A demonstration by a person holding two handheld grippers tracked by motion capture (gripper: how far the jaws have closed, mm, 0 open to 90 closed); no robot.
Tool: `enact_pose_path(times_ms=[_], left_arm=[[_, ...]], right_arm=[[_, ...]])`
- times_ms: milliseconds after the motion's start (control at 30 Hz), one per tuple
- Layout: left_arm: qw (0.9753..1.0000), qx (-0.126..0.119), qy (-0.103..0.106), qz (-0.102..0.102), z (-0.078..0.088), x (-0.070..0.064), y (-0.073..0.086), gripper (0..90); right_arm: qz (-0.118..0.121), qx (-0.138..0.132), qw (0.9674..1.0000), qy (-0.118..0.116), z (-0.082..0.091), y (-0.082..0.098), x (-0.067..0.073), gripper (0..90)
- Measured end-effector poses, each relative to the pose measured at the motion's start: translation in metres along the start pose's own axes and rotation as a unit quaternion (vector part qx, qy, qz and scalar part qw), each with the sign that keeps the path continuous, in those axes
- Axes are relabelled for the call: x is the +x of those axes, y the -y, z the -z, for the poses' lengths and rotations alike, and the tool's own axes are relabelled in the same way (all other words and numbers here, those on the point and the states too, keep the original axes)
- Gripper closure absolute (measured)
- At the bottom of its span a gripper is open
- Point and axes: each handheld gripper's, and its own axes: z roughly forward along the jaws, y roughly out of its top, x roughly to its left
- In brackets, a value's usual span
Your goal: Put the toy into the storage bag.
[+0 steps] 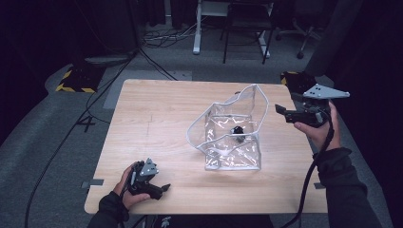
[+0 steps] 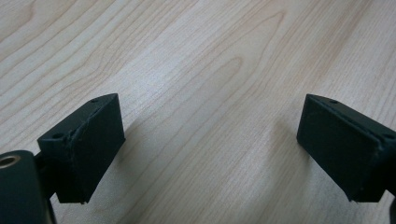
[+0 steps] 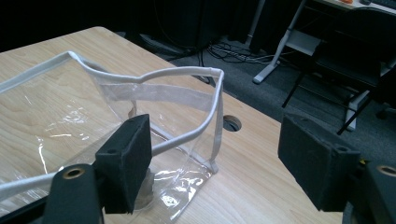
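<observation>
Grippers rest apart from my clear pouch [image 1: 233,130]. My right gripper [image 1: 281,112] gapes beside it, holding nothing. My left gripper [image 1: 164,188] gapes over bare table [image 1: 157,114].

Dark room, grey floor [image 1: 57,137], black cables [image 1: 157,40], white desk frame [image 1: 196,28]

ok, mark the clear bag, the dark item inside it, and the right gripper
clear bag [image 1: 235,156]: high view, front clear wall.
dark item [image 1: 237,130]: high view, its middle, seen through the bag.
right gripper [image 1: 280,113]: high view, midway between its open fingertips.

Clear pouch [image 1: 233,137] with white trim, pale woodgrain table [image 1: 157,118], possibly black item inside [image 1: 236,130]
</observation>
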Motion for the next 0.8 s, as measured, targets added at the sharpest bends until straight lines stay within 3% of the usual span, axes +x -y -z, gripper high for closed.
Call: enact_pose_path(times_ms=[800], left_arm=[[1.0000, 0.000, 0.000, 0.000, 0.000, 0.000, 0.000, 7.7]], right_arm=[[-0.007, 0.038, 0.9991, 0.016, -0.011, 0.036, -0.009, 26.3]])
